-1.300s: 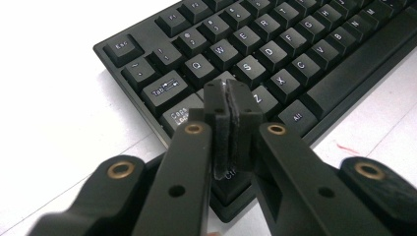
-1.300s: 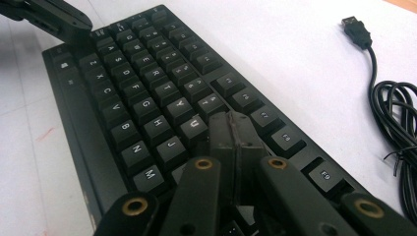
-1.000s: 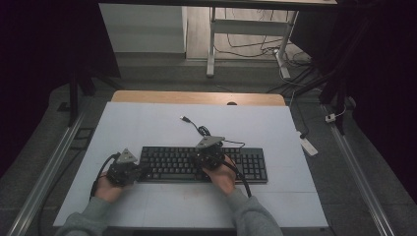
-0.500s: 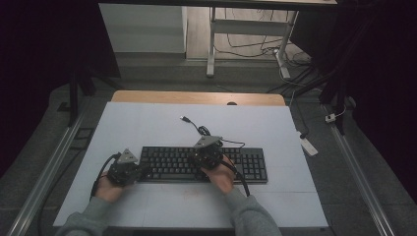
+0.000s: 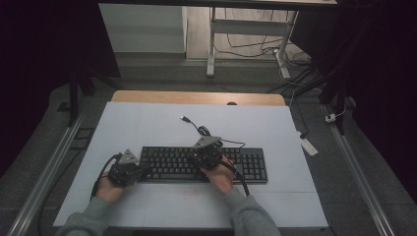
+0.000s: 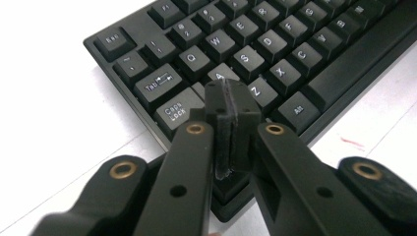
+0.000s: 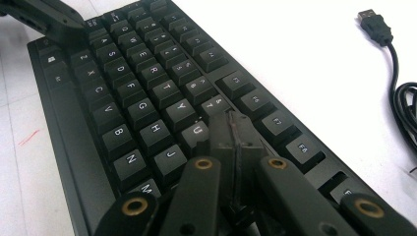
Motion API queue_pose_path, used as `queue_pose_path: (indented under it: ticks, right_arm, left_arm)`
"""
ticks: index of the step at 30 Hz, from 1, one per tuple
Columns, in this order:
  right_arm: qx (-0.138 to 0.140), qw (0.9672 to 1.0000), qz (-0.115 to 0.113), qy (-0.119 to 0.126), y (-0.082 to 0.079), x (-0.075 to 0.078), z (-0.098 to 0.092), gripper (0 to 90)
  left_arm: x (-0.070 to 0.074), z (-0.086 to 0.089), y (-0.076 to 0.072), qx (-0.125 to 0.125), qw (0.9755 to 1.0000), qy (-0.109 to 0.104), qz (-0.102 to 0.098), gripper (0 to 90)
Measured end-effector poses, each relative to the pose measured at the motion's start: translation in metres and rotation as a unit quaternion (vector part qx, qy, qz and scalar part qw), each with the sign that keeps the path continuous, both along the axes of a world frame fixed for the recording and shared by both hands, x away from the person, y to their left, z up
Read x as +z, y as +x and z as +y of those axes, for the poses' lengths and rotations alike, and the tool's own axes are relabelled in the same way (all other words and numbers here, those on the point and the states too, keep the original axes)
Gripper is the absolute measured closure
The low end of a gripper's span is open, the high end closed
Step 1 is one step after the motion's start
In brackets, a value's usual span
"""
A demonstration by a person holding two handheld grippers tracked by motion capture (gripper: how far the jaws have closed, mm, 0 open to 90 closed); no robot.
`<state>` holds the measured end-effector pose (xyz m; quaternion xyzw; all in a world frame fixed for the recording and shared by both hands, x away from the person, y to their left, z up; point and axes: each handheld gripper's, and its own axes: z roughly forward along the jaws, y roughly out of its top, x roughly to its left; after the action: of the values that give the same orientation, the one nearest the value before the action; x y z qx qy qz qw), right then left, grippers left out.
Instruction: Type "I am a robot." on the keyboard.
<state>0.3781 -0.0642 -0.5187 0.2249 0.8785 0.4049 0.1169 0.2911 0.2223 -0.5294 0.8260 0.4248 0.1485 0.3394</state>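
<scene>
i have both tools clenched empty: left tool (image 6: 230, 101) at the keyboard (image 5: 204, 164)'s left end, right tool (image 7: 236, 129) over its middle, near the desk (image 5: 147, 123)'s front edge.

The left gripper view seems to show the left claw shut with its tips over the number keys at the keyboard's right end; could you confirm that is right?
Not quite. The left claw is shut, but the left gripper view shows its tips over the letter keys at the left end of the keyboard, between Caps Lock and Z, just below A. The high view also places it at the keyboard's left end.
</scene>
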Motion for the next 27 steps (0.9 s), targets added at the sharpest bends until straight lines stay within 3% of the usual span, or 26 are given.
queue_pose_path:
  ticks: [7,11,16,24,27]
  right_arm:
    - [0.004,0.9999,0.0,-0.015,-0.001,-0.002,0.003,89.7]
    - [0.005,0.9999,-0.001,-0.012,-0.001,-0.001,0.002,89.8]
    - [0.005,0.9997,-0.011,0.02,-0.004,0.008,-0.003,89.8]
    - [0.012,0.9996,-0.009,0.026,-0.006,0.009,-0.005,89.6]
    - [0.013,0.9994,-0.007,0.032,-0.006,0.01,-0.007,83.9]
  left_arm:
    - [-0.001,-0.001,0.0,-0.001,1.0,0.001,-0.003,88.7]
    - [0.001,-0.001,-0.001,0.0,1.0,0.0,-0.006,88.7]
    - [0.008,0.003,-0.003,0.006,0.9995,-0.019,-0.023,88.6]
    - [0.01,0.005,-0.004,0.009,0.9991,-0.031,-0.026,87.7]
    - [0.011,0.007,-0.004,0.009,0.9987,-0.043,-0.027,83.7]
